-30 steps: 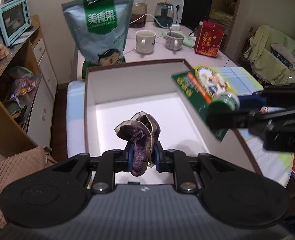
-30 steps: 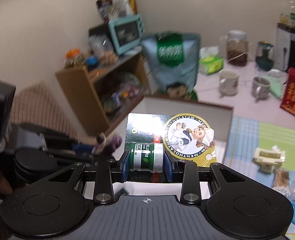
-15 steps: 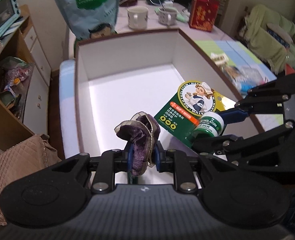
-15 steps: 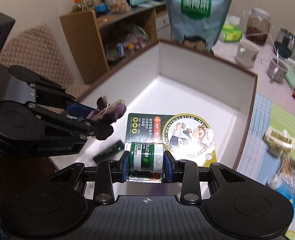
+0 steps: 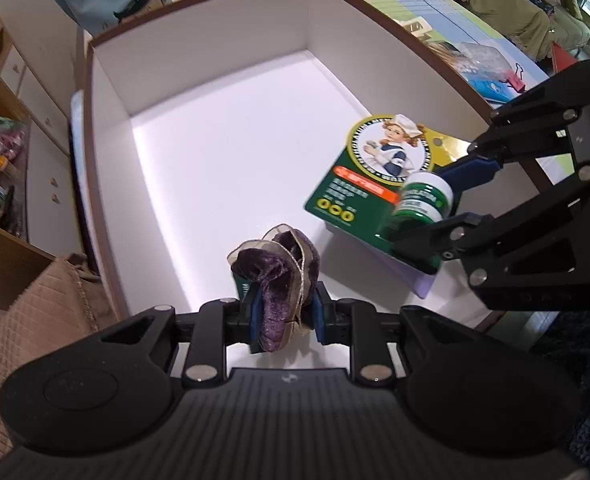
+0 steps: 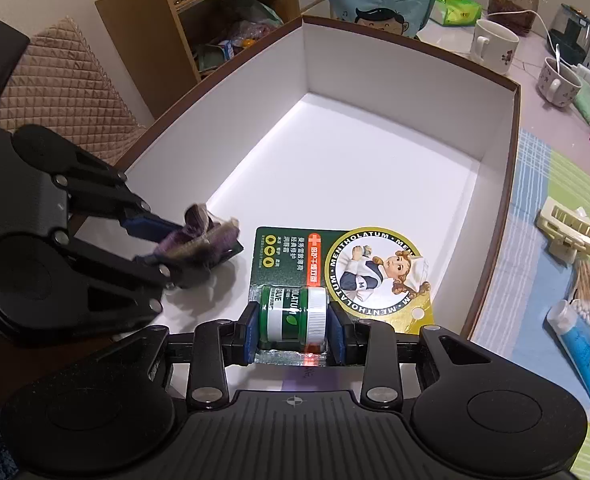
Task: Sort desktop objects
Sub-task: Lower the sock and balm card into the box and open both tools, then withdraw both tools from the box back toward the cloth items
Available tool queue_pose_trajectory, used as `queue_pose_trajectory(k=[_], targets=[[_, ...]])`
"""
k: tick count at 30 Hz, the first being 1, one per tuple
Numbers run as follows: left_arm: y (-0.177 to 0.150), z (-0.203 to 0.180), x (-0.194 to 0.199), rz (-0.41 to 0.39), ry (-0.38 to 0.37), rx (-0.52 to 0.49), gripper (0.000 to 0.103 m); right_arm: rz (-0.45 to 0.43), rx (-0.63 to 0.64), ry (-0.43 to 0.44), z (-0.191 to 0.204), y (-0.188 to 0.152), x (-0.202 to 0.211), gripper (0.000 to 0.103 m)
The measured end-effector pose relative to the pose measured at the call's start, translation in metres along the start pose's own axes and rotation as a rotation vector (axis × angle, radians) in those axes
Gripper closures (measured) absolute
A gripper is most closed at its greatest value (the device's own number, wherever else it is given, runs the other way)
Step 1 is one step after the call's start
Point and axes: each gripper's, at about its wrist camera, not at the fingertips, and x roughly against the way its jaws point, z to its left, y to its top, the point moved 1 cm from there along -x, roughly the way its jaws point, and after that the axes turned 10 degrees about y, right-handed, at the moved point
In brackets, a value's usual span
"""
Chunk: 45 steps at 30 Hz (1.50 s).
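Inside the white box, near-left corner: left tongs pinching the purple velvet bow, low over the floor, not released. Right of it, right tongs clamped on the green balm jar with its backing card (card looks about down). Box otherwise bare. Further right on the desk: hair claw and cotton swabs unsorted. Early stage, I'd say.
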Motion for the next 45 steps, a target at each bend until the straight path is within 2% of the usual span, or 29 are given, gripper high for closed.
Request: queue_pose_trajectory(k=[5, 9, 14, 16, 23, 25, 27, 28, 45], targets=[[-0.003, -0.001, -0.005, 0.025, 0.001, -0.012, 0.08, 0.012, -0.009, 0.001, -0.009, 0.003, -0.005, 0.069], [-0.003, 0.001, -0.006, 0.034, 0.006, -0.007, 0.068, 0.023, -0.009, 0.002, -0.01, 0.004, -0.007, 0.069], [-0.002, 0.0, -0.004, 0.043, 0.001, -0.004, 0.063, 0.042, -0.015, 0.015, -0.003, -0.003, -0.005, 0.068], [-0.001, 0.0, -0.004, 0.047, 0.002, 0.0, 0.062, 0.043, -0.014, 0.019, -0.002, -0.004, -0.003, 0.049], [0.003, -0.001, 0.003, 0.054, 0.005, 0.023, 0.055, 0.018, -0.015, 0.012, -0.001, -0.006, 0.013, 0.047], [0.003, -0.002, 0.007, 0.049, 0.004, 0.029, 0.051, 0.012, -0.021, 0.009, -0.002, -0.007, 0.018, 0.047], [0.002, -0.004, 0.011, 0.041, 0.033, 0.022, 0.032, 0.01, -0.023, 0.004, -0.002, -0.01, 0.022, 0.047], [0.002, -0.004, 0.013, 0.034, 0.045, 0.021, 0.03, 0.007, -0.025, 0.003, -0.003, -0.01, 0.023, 0.047], [-0.011, -0.012, 0.036, -0.007, 0.082, 0.06, 0.028, -0.026, -0.032, -0.002, 0.018, -0.033, 0.035, 0.047]])
